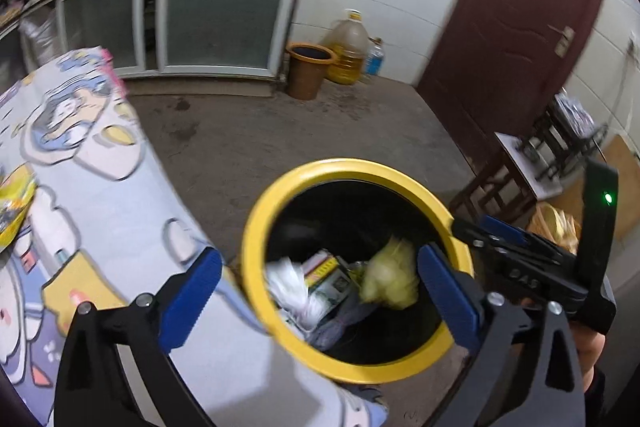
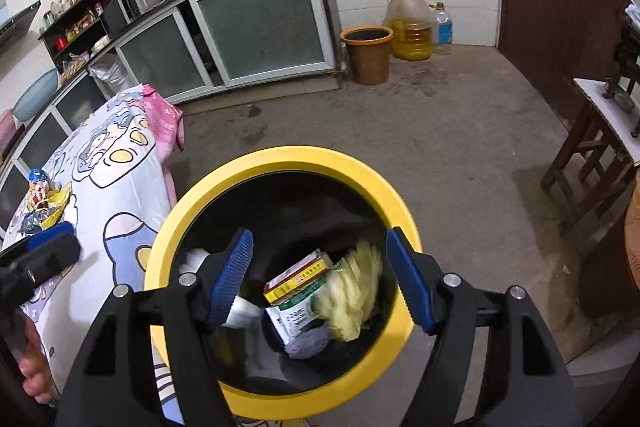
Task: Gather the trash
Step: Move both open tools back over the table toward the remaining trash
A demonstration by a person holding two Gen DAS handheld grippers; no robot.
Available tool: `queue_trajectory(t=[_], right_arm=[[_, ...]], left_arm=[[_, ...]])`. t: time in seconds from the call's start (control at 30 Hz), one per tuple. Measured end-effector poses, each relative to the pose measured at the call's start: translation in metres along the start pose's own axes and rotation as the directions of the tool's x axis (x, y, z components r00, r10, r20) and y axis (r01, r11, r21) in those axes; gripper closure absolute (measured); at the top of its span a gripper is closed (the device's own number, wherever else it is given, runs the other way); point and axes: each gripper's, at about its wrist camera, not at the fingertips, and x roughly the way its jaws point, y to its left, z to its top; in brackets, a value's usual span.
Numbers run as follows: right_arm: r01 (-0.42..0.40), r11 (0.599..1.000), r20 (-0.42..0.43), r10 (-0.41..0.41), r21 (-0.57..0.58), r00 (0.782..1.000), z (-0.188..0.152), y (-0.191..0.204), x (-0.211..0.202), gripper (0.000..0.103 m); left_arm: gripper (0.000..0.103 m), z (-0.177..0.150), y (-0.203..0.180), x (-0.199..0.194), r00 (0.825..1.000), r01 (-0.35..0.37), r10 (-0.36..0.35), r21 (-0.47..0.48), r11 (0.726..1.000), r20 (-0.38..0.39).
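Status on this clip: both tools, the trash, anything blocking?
Left tool open, empty. Right tool open over the bin, empty. Yellow wrapper loose inside the bin with other trash. More wrappers on the table. Nothing blocking.

A grey concrete floor (image 2: 460,147) is being occupied by a yellow-rimmed black round bin (image 2: 280,157); at eleven o'clock, crumpled colourful wrappers (image 2: 44,205) are being carried by a cartoon-printed cloth-covered table (image 2: 120,195).

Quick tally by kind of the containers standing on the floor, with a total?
Bins: 2, the yellow-rimmed bin and the brown bucket
Jugs: 1, the oil jug
Bottles: 1, the small bottle
Total: 4
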Motion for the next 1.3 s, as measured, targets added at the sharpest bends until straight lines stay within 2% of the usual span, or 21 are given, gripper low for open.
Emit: queue_trajectory(t=[0.23, 0.37, 0.43, 0.57, 0.67, 0.83, 0.97, 1.07, 1.2, 1.3], right_arm=[[-0.022, 1.000, 0.003, 0.022, -0.011, 1.000, -0.004, 0.008, -0.005, 0.036], [-0.084, 0.995, 0.006, 0.085, -0.045, 0.996, -0.003, 0.030, -0.008, 0.035], [-0.115, 0.991, 0.009, 0.116, -0.069, 0.993, -0.001, 0.043, -0.010, 0.031], [-0.178, 0.974, 0.009, 0.181, -0.138, 0.984, -0.001, 0.080, -0.014, 0.031], [-0.269, 0.947, -0.028, 0.268, -0.174, 0.963, 0.000, 0.113, -0.010, 0.031], [-0.384, 0.894, -0.089, 0.373, -0.230, 0.923, 0.003, 0.171, -0.003, 0.031], [-0.441, 0.848, -0.133, 0.421, -0.294, 0.897, 0.001, 0.227, 0.002, 0.031], [-0.486, 0.803, -0.183, 0.450, -0.344, 0.874, 0.000, 0.266, 0.008, 0.031], [-0.503, 0.737, -0.218, 0.455, -0.451, 0.863, -0.004, 0.314, 0.006, 0.031], [-0.495, 0.696, -0.228, 0.445, -0.521, 0.866, -0.008, 0.341, 0.006, 0.031]], left_arm=[[0.008, -0.007, 0.052, -0.032, 0.999, -0.032, 0.034, -0.075, 0.997, 0.035], [0.008, -0.013, 0.083, -0.062, 0.995, -0.066, 0.072, -0.089, 0.994, 0.065], [0.008, -0.019, 0.100, -0.077, 0.992, -0.097, 0.104, -0.091, 0.991, 0.070], [0.008, -0.038, 0.150, -0.115, 0.982, -0.169, 0.180, -0.147, 0.975, 0.064], [0.008, -0.051, 0.184, -0.142, 0.970, -0.220, 0.235, -0.191, 0.957, 0.060], [0.008, -0.066, 0.245, -0.186, 0.923, -0.357, 0.380, -0.231, 0.905, 0.064], [0.008, -0.074, 0.287, -0.206, 0.899, -0.402, 0.435, -0.288, 0.869, 0.058], [0.008, -0.078, 0.309, -0.211, 0.899, -0.405, 0.435, -0.279, 0.871, 0.053], [0.008, -0.081, 0.327, -0.206, 0.892, -0.434, 0.451, -0.232, 0.871, 0.025], [0.008, -0.084, 0.342, -0.201, 0.910, -0.399, 0.415, -0.261, 0.879, 0.005]])
